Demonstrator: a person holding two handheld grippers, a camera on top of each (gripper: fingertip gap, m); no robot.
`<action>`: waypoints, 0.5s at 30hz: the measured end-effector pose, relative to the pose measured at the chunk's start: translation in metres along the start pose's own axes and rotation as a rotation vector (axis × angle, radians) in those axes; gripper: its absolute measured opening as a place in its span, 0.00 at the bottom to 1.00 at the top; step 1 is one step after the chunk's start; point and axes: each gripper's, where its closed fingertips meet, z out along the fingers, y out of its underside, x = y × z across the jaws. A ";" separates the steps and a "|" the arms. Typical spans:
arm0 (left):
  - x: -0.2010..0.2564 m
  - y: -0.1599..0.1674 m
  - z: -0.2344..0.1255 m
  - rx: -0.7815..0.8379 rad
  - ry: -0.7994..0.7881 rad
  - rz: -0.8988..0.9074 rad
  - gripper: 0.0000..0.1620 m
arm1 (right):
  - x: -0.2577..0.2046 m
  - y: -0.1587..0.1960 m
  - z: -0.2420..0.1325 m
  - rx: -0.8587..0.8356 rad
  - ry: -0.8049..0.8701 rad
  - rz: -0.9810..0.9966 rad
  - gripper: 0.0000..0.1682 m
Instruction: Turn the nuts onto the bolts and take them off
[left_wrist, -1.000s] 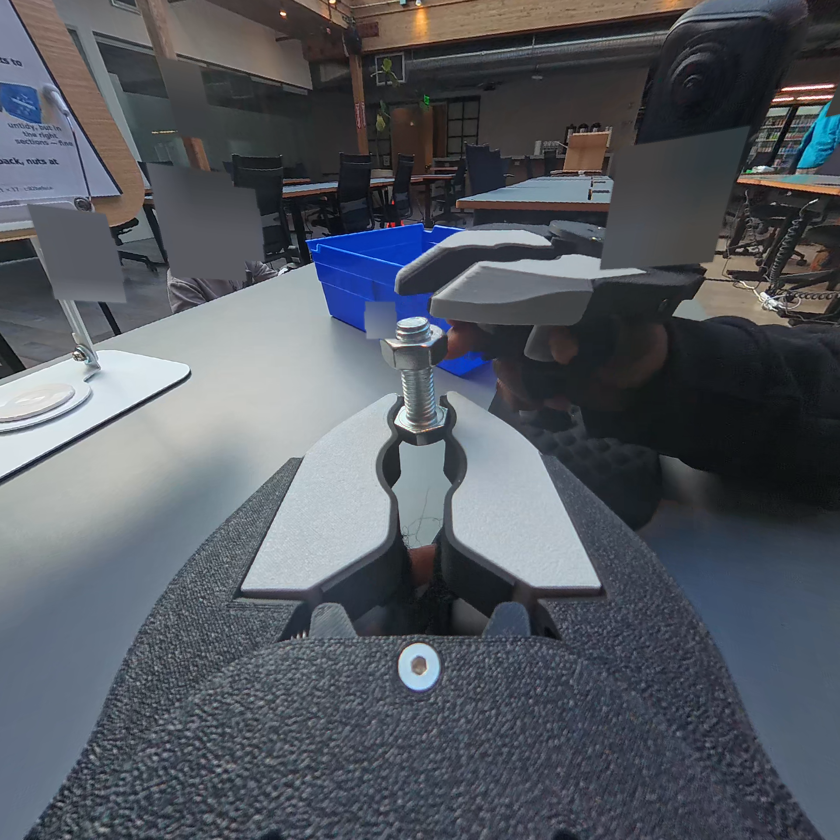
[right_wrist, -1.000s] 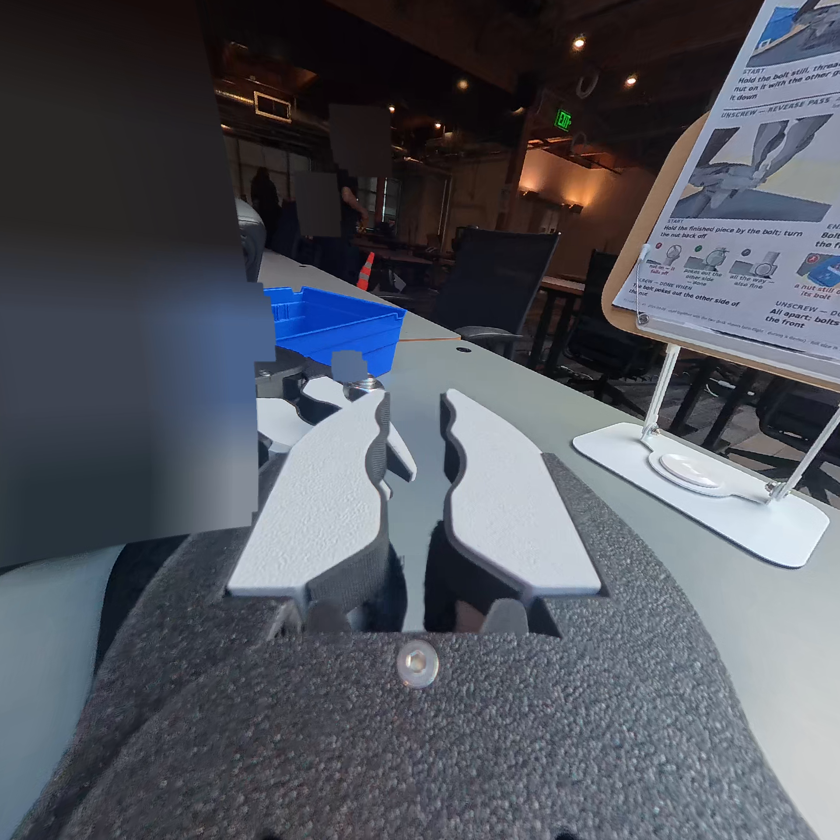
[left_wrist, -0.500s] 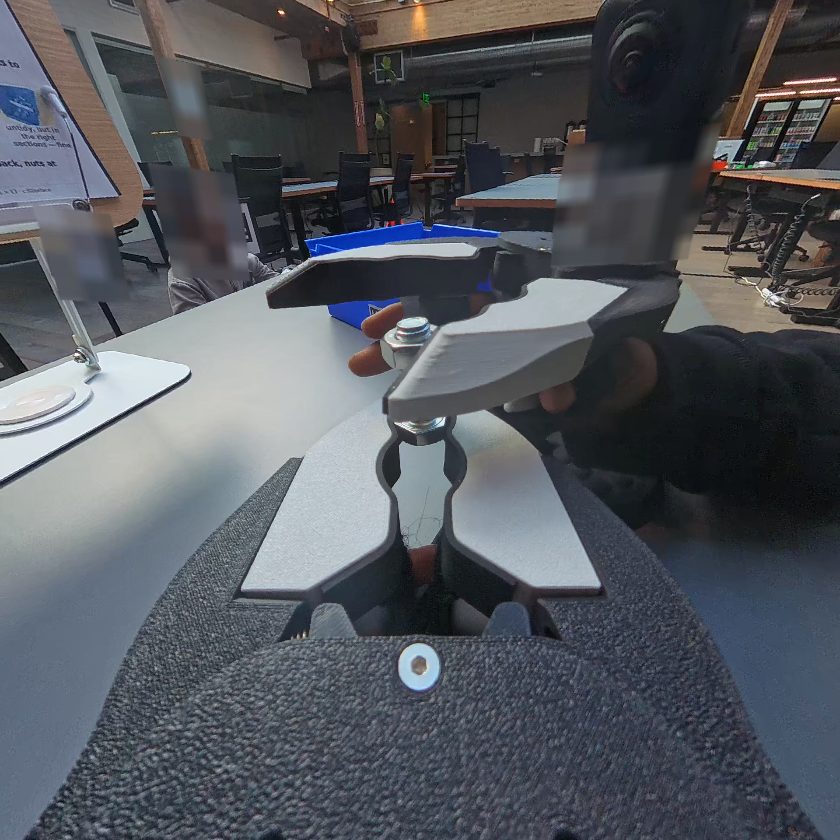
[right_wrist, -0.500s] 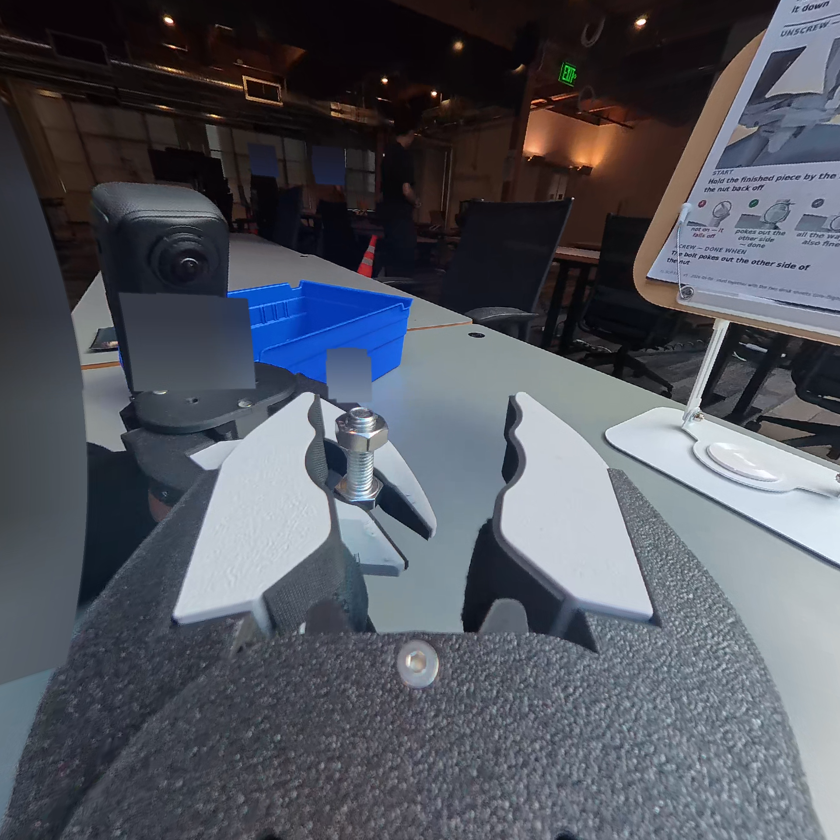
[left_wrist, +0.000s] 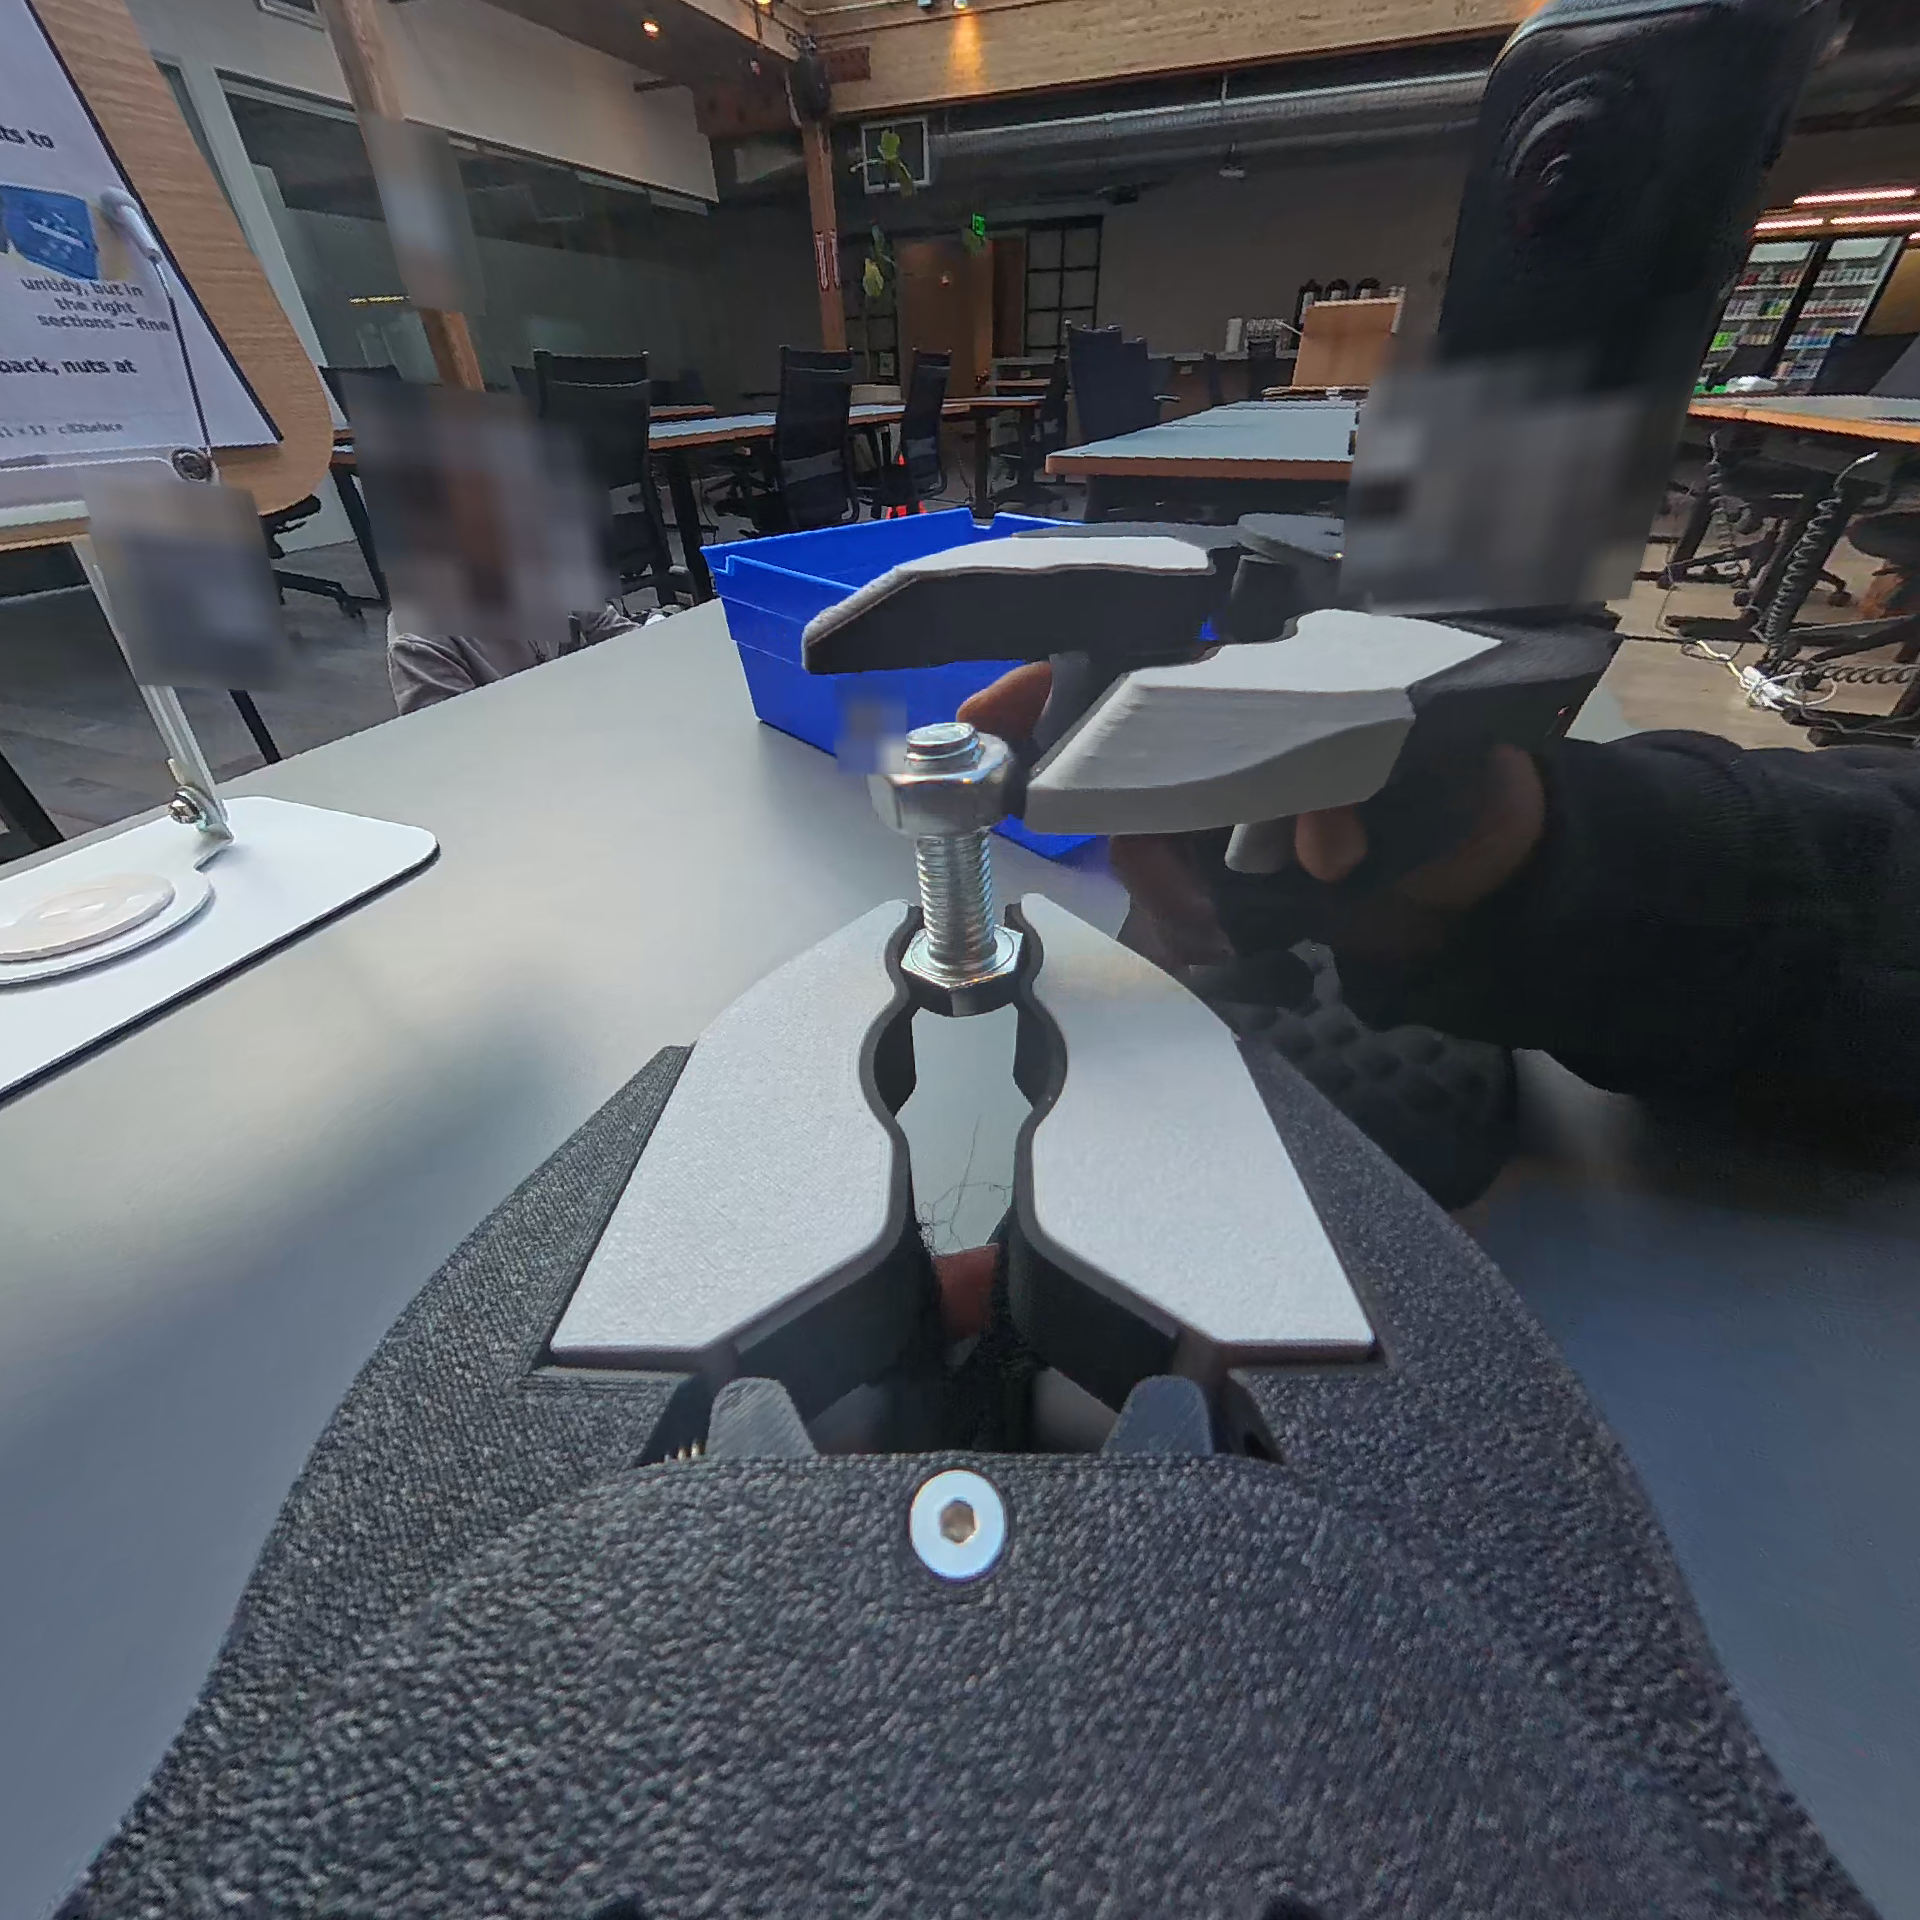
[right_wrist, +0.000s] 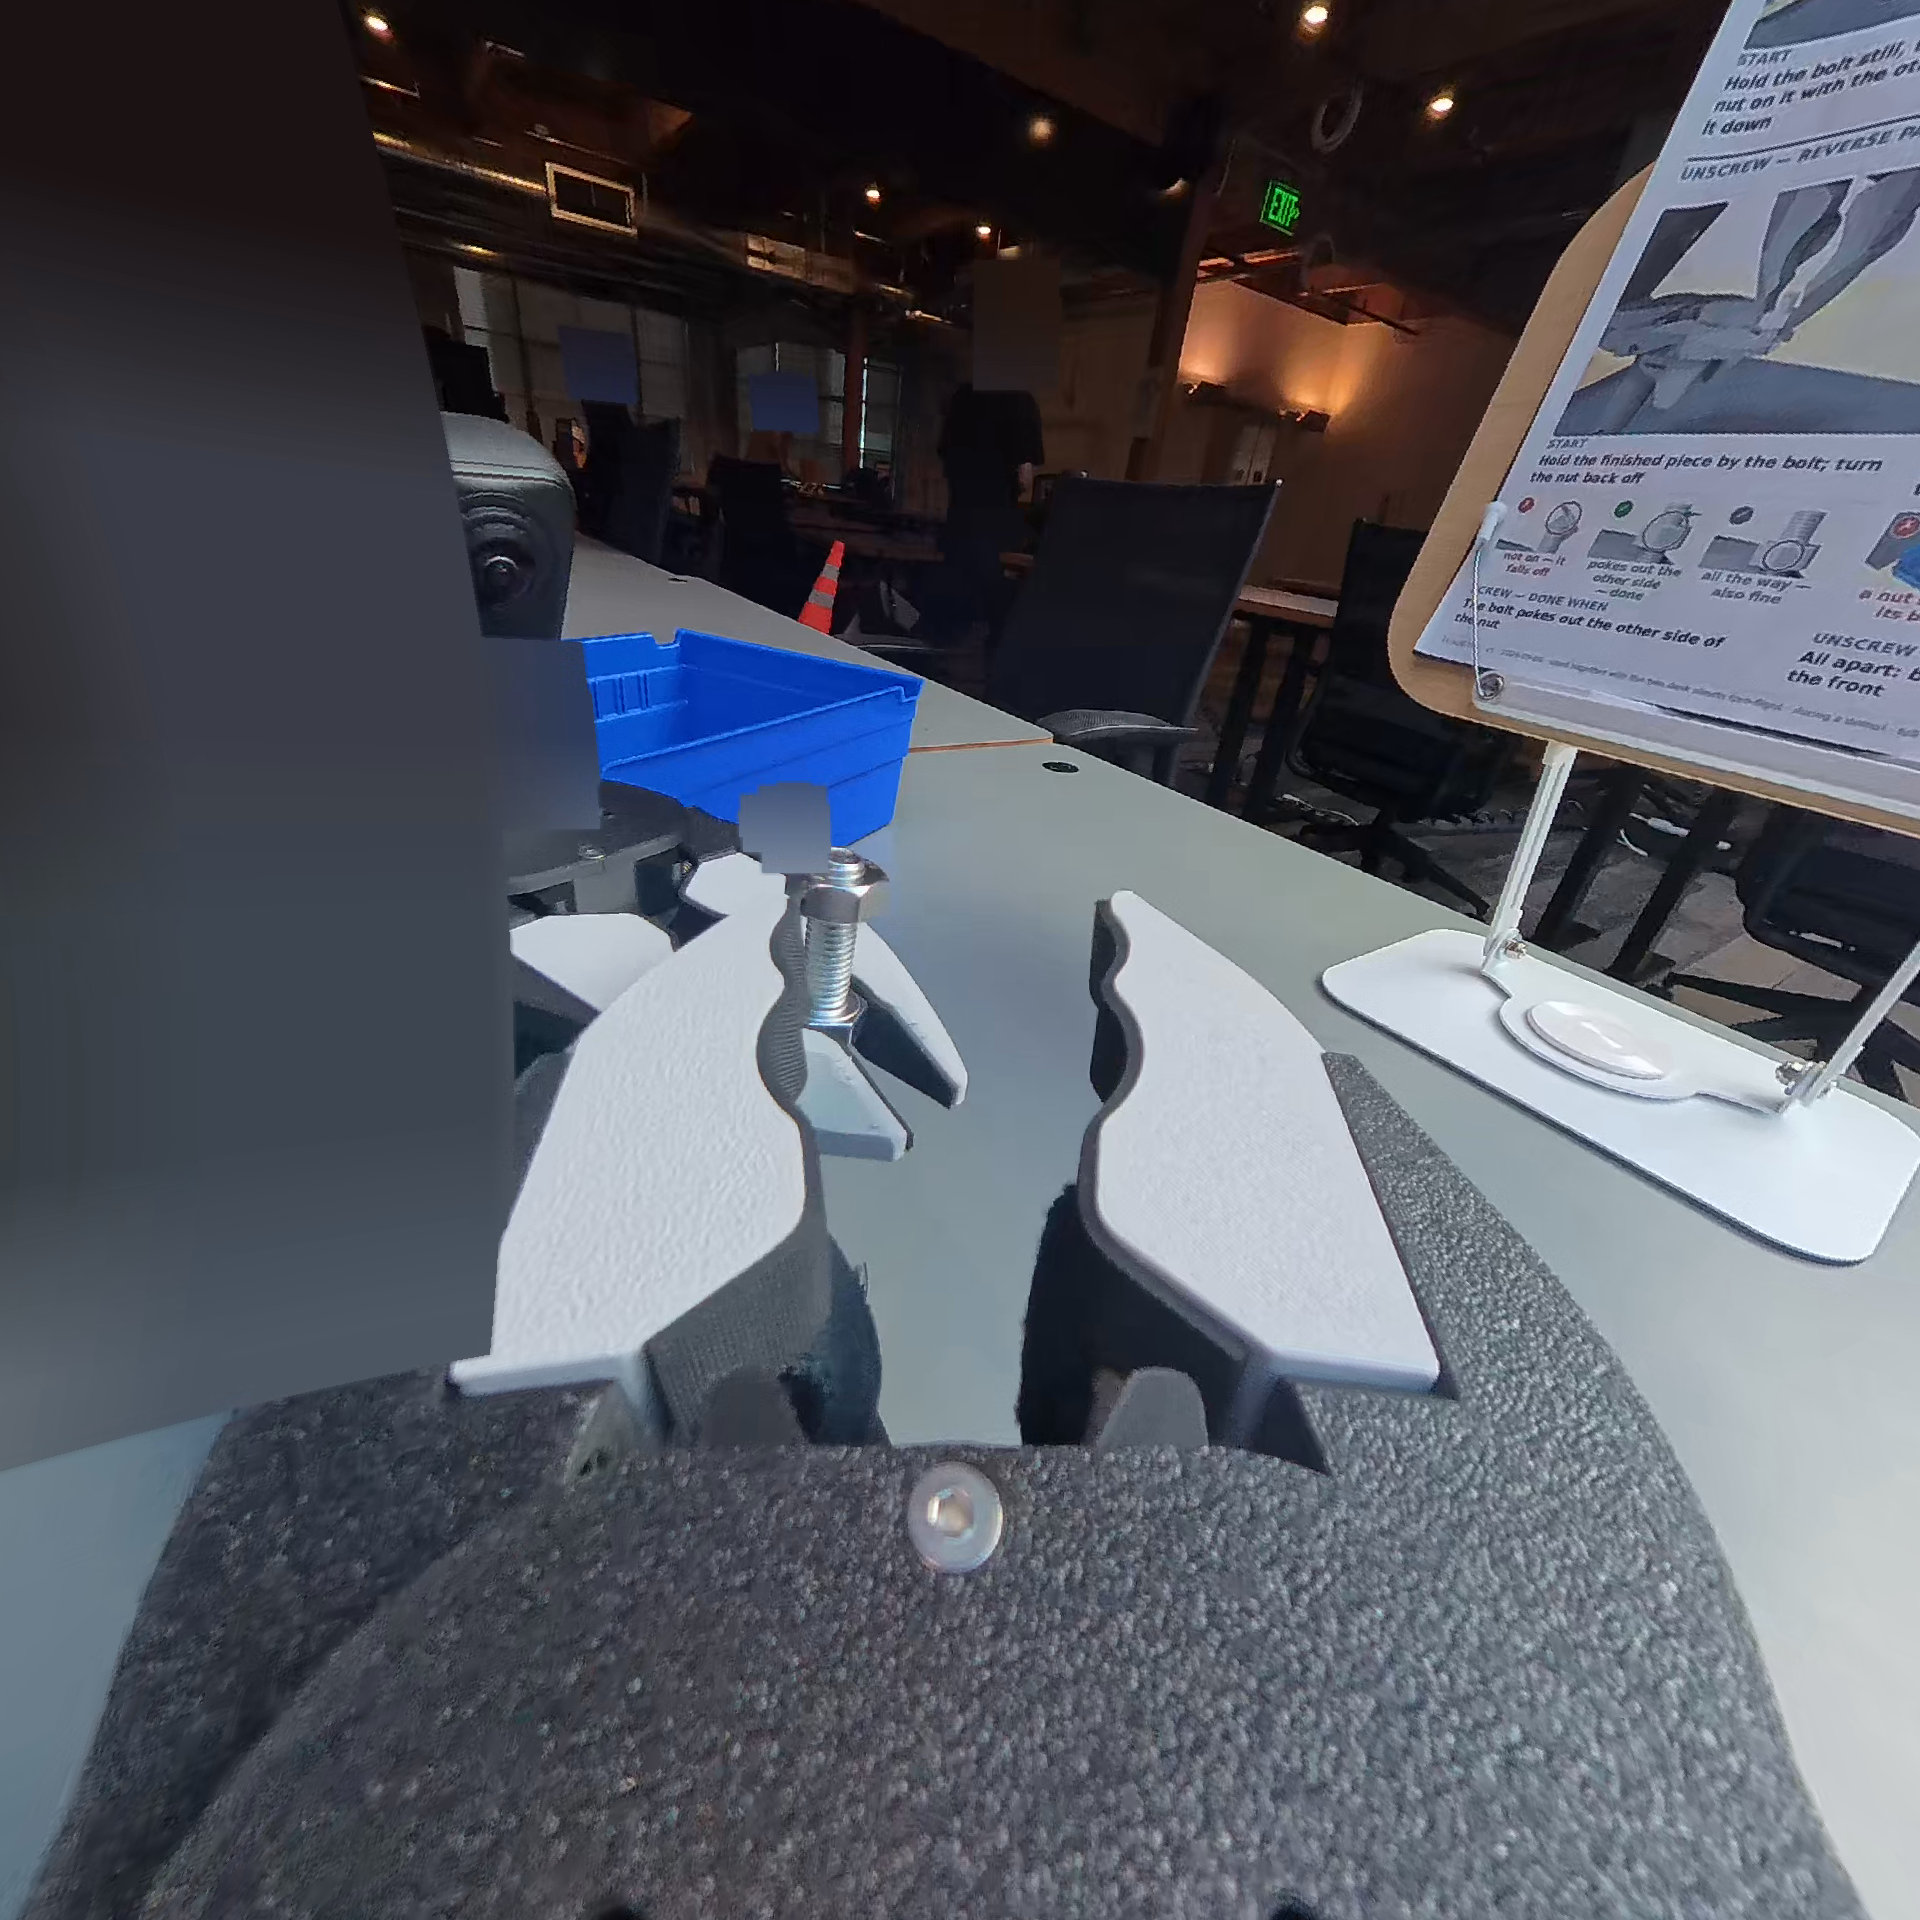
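Left gripper: clamped on the bolt by its head, shaft upright above the table.
Nut: at the very top of the bolt.
Right gripper: fingers wide apart, holding nothing.
Change: half a second ago they straddled the nut; now one fingertip sits just beside it.
Meaning: likely repositioning for another turn.
Blue bin: behind, well apart.

The bolt and nut are shiny threaded metal; the bin is glossy blue plastic; the worktop is smooth, matt grey.
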 end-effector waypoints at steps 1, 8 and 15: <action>0.000 0.000 0.000 0.002 0.000 -0.002 0.09 | 0.001 0.000 -0.002 0.000 0.007 -0.005 0.28; 0.001 0.000 0.000 0.001 0.002 0.003 0.09 | 0.010 -0.006 -0.012 0.026 0.037 -0.008 0.19; 0.000 0.000 0.000 0.002 0.000 0.003 0.09 | 0.000 -0.005 0.013 0.022 0.000 0.082 0.50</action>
